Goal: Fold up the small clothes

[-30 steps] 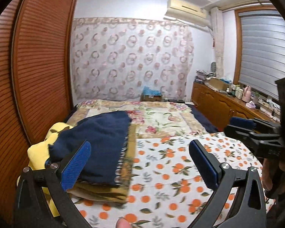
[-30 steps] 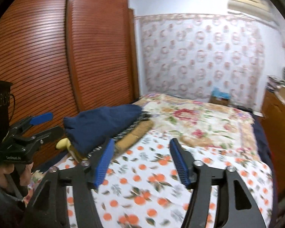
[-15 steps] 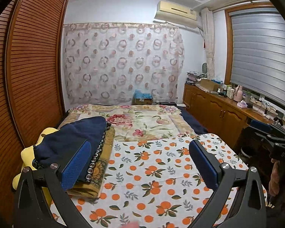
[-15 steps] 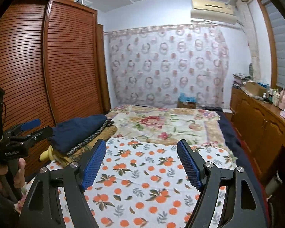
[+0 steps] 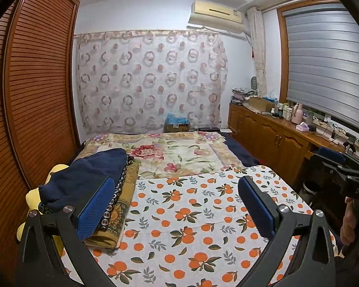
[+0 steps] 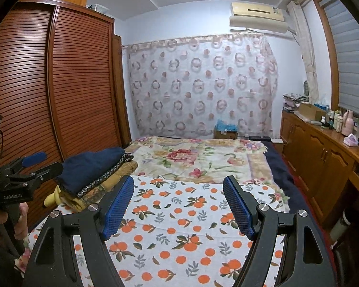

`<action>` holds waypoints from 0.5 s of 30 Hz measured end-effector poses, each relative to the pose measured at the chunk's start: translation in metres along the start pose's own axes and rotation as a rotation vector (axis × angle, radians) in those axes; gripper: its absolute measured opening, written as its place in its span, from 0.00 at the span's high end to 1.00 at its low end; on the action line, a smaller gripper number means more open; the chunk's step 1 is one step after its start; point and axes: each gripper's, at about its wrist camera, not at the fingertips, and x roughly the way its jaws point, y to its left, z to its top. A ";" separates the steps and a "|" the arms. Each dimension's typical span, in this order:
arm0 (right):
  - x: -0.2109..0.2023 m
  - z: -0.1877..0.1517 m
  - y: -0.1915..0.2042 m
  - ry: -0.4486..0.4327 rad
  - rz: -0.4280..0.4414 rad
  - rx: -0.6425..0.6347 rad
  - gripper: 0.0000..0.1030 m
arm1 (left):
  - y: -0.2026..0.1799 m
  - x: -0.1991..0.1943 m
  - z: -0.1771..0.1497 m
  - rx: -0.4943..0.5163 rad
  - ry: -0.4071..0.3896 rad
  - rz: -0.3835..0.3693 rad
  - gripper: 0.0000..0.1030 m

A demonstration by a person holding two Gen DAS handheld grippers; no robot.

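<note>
Orange-printed cloth point(image 5: 191, 217) covers the near end of the bed in front of you, with a floral blanket point(image 5: 177, 153) spread beyond it toward the ring-patterned curtain point(image 5: 150, 79). Your folded clothes sit in a stack point(image 5: 100, 186) at the left edge of that cloth, beside the slatted wardrobe point(image 5: 36, 95): a navy garment point(image 6: 91, 165) on top, a dark piece with a ring-patterned border under it, then a tan sunflower-print piece, and something yellow point(image 5: 33, 198) poking out at the stack's left side. Your left gripper point(image 5: 177, 205) hovers above the cloth with its jaws spread wide and nothing between them; its left pad point(image 5: 95, 208) overlaps the stack in view, though you cannot tell whether it touches. Your right gripper point(image 6: 178, 205) is likewise wide apart and empty over the cloth. Wooden cabinets point(image 5: 270, 143) run along the right wall under the window blind point(image 5: 328, 67).
</note>
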 end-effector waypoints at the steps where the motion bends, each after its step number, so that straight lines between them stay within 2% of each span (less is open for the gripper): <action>1: -0.001 0.001 0.003 0.001 -0.002 -0.004 0.24 | -0.001 -0.001 0.000 0.001 0.001 0.002 0.00; 15: -0.004 -0.003 -0.005 -0.014 -0.009 -0.010 0.24 | -0.002 -0.004 0.000 -0.005 -0.009 -0.002 0.00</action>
